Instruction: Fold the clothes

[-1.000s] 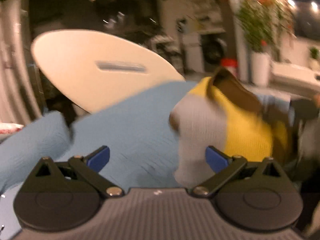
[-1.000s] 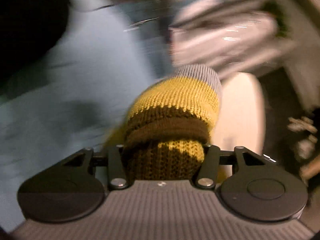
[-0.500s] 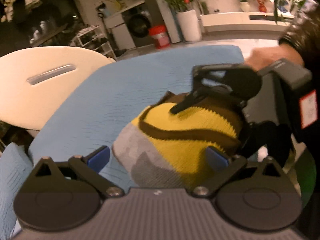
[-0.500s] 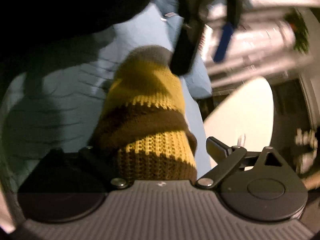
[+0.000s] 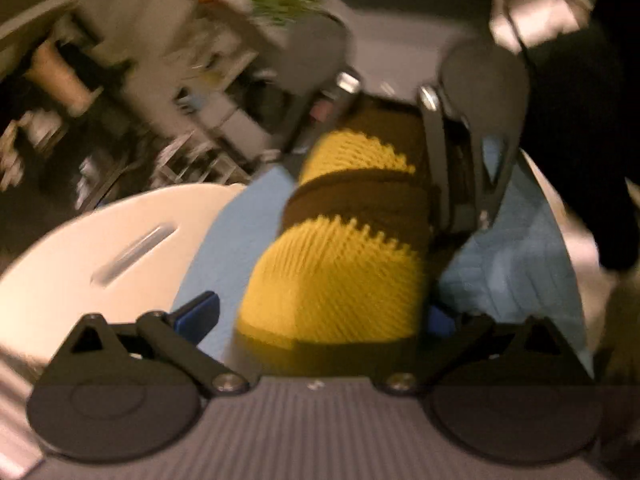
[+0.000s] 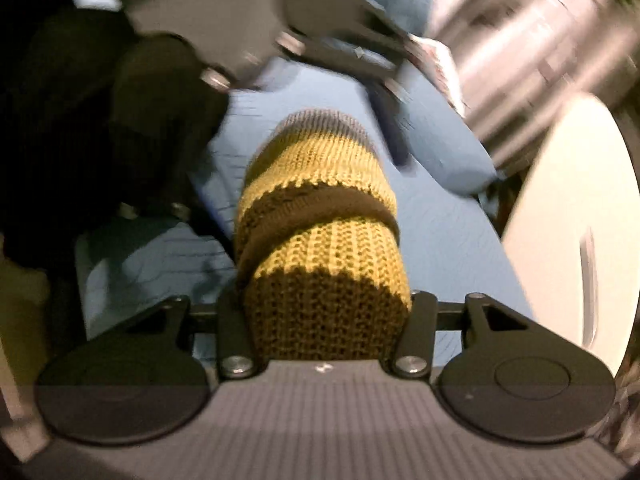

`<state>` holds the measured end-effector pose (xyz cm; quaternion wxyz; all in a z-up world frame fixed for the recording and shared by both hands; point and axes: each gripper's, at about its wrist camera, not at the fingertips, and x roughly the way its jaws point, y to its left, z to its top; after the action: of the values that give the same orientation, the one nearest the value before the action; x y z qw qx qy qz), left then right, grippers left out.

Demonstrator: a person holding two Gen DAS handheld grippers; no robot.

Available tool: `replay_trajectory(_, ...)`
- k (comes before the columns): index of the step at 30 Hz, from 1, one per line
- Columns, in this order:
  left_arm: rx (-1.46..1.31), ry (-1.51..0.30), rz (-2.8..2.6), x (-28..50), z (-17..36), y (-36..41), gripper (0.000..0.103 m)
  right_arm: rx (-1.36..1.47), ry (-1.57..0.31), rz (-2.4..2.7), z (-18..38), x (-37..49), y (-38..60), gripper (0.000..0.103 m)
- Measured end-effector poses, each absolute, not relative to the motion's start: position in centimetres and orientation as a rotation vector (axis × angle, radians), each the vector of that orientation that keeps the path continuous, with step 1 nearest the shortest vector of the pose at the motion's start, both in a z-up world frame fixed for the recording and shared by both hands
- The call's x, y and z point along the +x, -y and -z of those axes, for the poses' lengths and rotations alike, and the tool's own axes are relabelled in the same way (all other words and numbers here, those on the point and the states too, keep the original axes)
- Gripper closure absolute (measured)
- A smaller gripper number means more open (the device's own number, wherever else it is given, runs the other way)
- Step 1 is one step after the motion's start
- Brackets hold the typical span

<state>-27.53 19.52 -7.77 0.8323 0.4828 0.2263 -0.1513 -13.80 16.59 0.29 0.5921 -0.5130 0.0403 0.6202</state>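
The folding looks well advanced: the knitted garment (image 6: pixel 320 240) is already bunched into a thick roll, lifted between both tongs above the blue-covered desk (image 6: pixel 440 248), and it has yet to be laid down flat. The right tongs (image 6: pixel 326 320) are closing on its brown end, pads against the wool. The left tongs (image 5: pixel 320 320) stand wide, the roll's other end between them; one blue pad shows clear of it. The knit is chunky, ribbed, striped yellow, brown and grey. The cover is soft, quilted cloth.
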Motion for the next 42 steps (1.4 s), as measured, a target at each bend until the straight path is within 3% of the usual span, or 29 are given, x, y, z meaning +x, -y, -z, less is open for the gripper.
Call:
replay_trajectory(3,1.249,-0.526,0.369,-27.2,11.0,-17.5,0.000,-1.315,0.000,-1.463,0.5,-15.3,-16.5,0.053)
replay_trajectory(4,1.287,-0.553,0.381,-27.0,11.9,-17.1,0.006,-1.321,0.017,-1.469,0.6,-15.7,-16.4,0.053)
replay_trajectory(5,1.237,-0.588,0.359,-26.4,12.0,-16.9,0.027,-1.311,0.028,-1.470,0.4,-16.0,-16.7,0.053)
replay_trajectory(7,1.121,-0.655,0.308,-25.1,12.0,-16.7,0.052,-1.296,0.044,-1.447,0.2,-16.4,-17.4,0.051)
replay_trajectory(10,0.918,-0.694,0.261,-24.0,10.1,-17.8,0.058,-1.303,0.069,-1.357,0.4,-16.7,-17.8,0.042)
replay_trajectory(13,0.705,-0.709,0.177,-23.2,7.7,-19.4,0.059,-1.188,0.056,-1.274,-1.1,-15.5,-17.9,0.036)
replay_trajectory(16,0.311,-0.741,0.038,-22.8,5.3,-23.9,0.060,-0.989,0.050,-1.175,-3.5,-14.5,-18.0,0.026)
replay_trajectory(17,0.121,-0.751,-0.023,-23.2,4.9,-26.8,0.061,-0.915,0.046,-1.135,-4.2,-14.0,-17.9,0.026)
replay_trajectory(22,-0.318,-0.789,-0.313,-28.2,6.1,-38.5,0.061,-0.577,-0.039,-0.948,-6.7,-11.0,-16.7,0.025)
replay_trajectory(30,-0.541,-1.001,-0.711,-40.9,11.7,-57.7,0.060,-0.481,-0.264,-0.875,-4.3,-8.1,-17.2,0.025)
replay_trajectory(36,-0.587,-1.047,-0.927,-49.1,10.8,-65.2,0.059,-0.378,-0.369,-0.886,-1.5,-13.0,-14.5,0.025)
replay_trajectory(39,-0.594,-1.097,-1.034,-52.4,11.9,-67.2,0.051,-0.364,-0.405,-0.906,-1.3,-13.9,-13.2,0.026)
replay_trajectory(41,-0.606,-1.120,-1.086,-53.7,12.8,-67.7,0.038,-0.343,-0.443,-0.912,-1.0,-13.9,-13.4,0.026)
replay_trajectory(42,-0.617,-1.122,-1.100,-54.0,13.1,-67.7,0.026,-0.334,-0.462,-0.912,-0.9,-13.8,-13.4,0.025)
